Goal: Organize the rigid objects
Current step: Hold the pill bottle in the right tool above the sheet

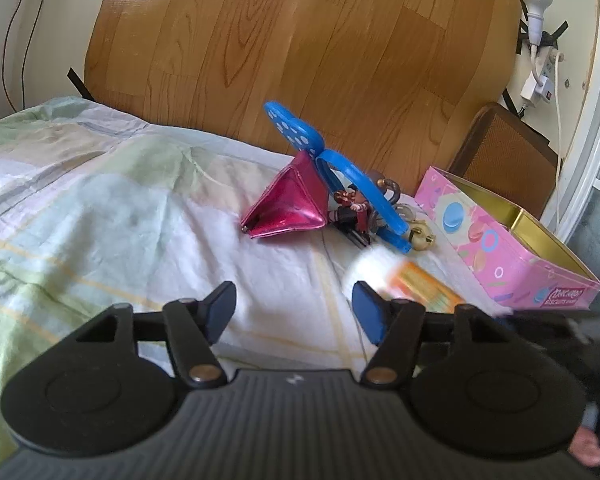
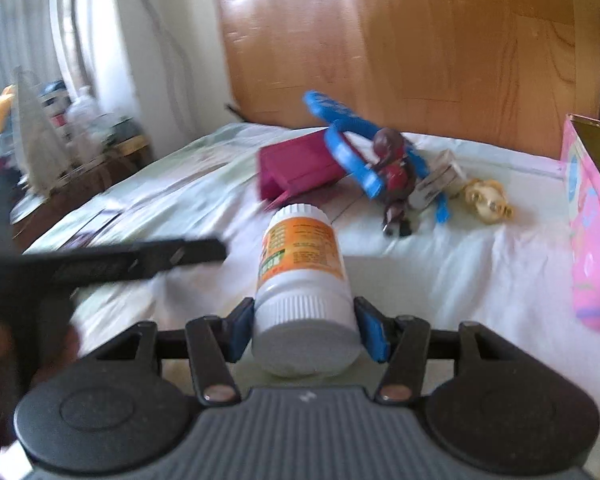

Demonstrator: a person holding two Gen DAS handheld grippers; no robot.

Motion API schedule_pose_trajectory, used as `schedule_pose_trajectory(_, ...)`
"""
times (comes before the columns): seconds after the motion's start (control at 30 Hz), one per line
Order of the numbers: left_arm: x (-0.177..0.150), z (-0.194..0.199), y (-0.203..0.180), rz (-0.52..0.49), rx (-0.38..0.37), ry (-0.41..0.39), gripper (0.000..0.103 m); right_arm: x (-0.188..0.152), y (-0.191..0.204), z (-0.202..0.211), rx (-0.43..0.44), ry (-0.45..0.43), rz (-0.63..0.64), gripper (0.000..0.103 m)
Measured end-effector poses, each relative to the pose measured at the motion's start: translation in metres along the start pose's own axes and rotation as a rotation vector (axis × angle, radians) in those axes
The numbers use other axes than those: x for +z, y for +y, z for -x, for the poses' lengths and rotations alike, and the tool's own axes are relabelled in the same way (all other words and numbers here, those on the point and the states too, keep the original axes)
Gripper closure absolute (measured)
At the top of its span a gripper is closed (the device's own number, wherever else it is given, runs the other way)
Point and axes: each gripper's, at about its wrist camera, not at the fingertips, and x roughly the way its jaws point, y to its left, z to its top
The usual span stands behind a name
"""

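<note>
White plastic bottle with an orange label (image 2: pixel 302 280) lies lengthwise between the blue pads of the right gripper (image 2: pixel 304 330), capped end toward the camera; both pads press its ribbed cap, so the grasp is closed on it. In the left wrist view the same bottle shows as a blurred white-and-orange shape just beyond the right fingertip. Left gripper (image 1: pixel 296 312): jaws parted, nothing between them, bare sheet underneath. Support is a bed covered by a pale green-and-white checked sheet (image 1: pixel 100 200). Near the far edge of the bed, against the wood-grain headboard (image 1: pixel 300 40), sits a cluster: a shiny magenta triangular pouch (image 1: pixel 286 204), a blue plastic hoop-shaped toy with a dotted paddle (image 1: pixel 300 132) leaning over it, a small dark-red figurine (image 2: pixel 396 172), and a small gold-coloured trinket (image 2: pixel 486 200), blurred. At the bed's far right corner stands an open pink printed biscuit tin with a gold interior (image 1: pixel 500 248); contents cannot be seen.
</note>
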Motion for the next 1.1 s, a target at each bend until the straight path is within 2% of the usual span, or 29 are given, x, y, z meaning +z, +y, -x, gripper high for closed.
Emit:
schedule_pose_trajectory(0.13, 0.000, -0.001, 0.001, 0.002, 0.002, 0.008, 0.037, -0.014, 0.000, 0.022, 0.033, -0.003, 0.025, 0.048)
schedule_pose_trajectory(0.2, 0.000, -0.002, 0.001, 0.006, 0.005, 0.011, 0.037, -0.020, -0.004, 0.027, 0.012, -0.022, 0.006, 0.037)
schedule_pose_trajectory(0.37, 0.001, -0.003, 0.001, 0.004, 0.014, 0.015, 0.034, -0.030, -0.017, 0.030, 0.009, -0.059, -0.096, 0.037)
schedule_pose_trajectory(1.0, -0.001, -0.005, 0.000, 0.015, 0.023, 0.032, 0.034, -0.033, -0.005, 0.027, -0.003, -0.050, -0.028, 0.033)
schedule_pose_trajectory(1.07, -0.001, -0.005, 0.000, 0.015, 0.024, 0.032, 0.034, -0.034, -0.004, 0.027, -0.005, -0.050, -0.028, 0.035)
schedule_pose_trajectory(1.1, -0.001, -0.005, 0.000, 0.016, 0.024, 0.032, 0.034, -0.034, -0.004, 0.028, -0.007, -0.052, -0.030, 0.040)
